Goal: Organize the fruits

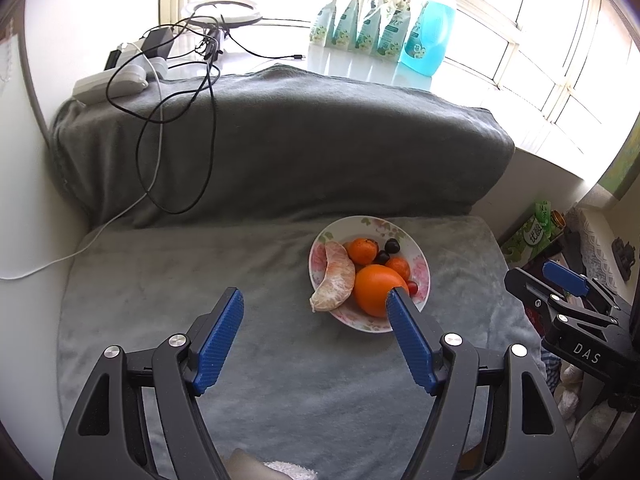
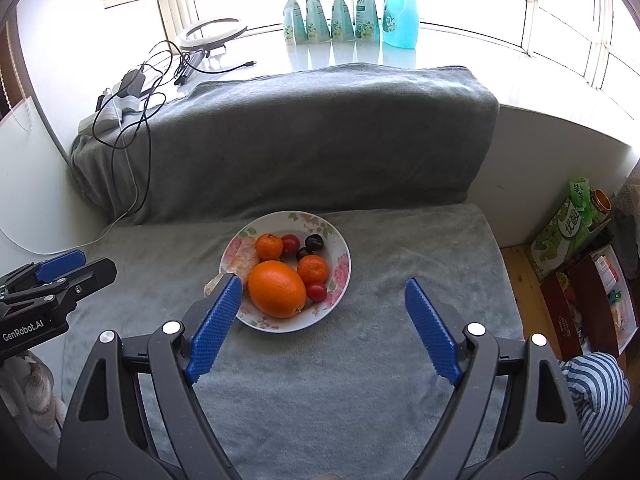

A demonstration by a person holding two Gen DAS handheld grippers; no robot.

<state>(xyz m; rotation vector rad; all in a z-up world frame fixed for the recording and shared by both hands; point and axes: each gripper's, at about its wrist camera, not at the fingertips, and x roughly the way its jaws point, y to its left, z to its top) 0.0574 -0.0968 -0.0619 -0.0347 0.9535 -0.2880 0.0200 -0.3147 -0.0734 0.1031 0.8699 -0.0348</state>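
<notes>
A floral plate [image 1: 416,248] [image 2: 340,248] sits on the grey blanket. It holds a big orange [image 1: 374,288] [image 2: 277,289], two mandarins [image 1: 362,251] [image 2: 312,268], a peeled pomelo wedge [image 1: 335,277] [image 2: 244,258], dark plums [image 1: 391,245] [image 2: 314,243] and cherry tomatoes [image 1: 412,288] [image 2: 316,291]. My left gripper [image 1: 315,296] is open and empty, above the blanket just left of the plate. My right gripper [image 2: 323,286] is open and empty, above the plate's near right edge.
A blanket-covered bolster [image 1: 280,140] [image 2: 288,136] rises behind the plate, with cables [image 1: 176,120] and a power strip [image 1: 110,84] at its left. Detergent pouches and a blue bottle [image 1: 428,28] [image 2: 400,4] stand on the windowsill. Boxes and clutter [image 2: 568,232] lie at right.
</notes>
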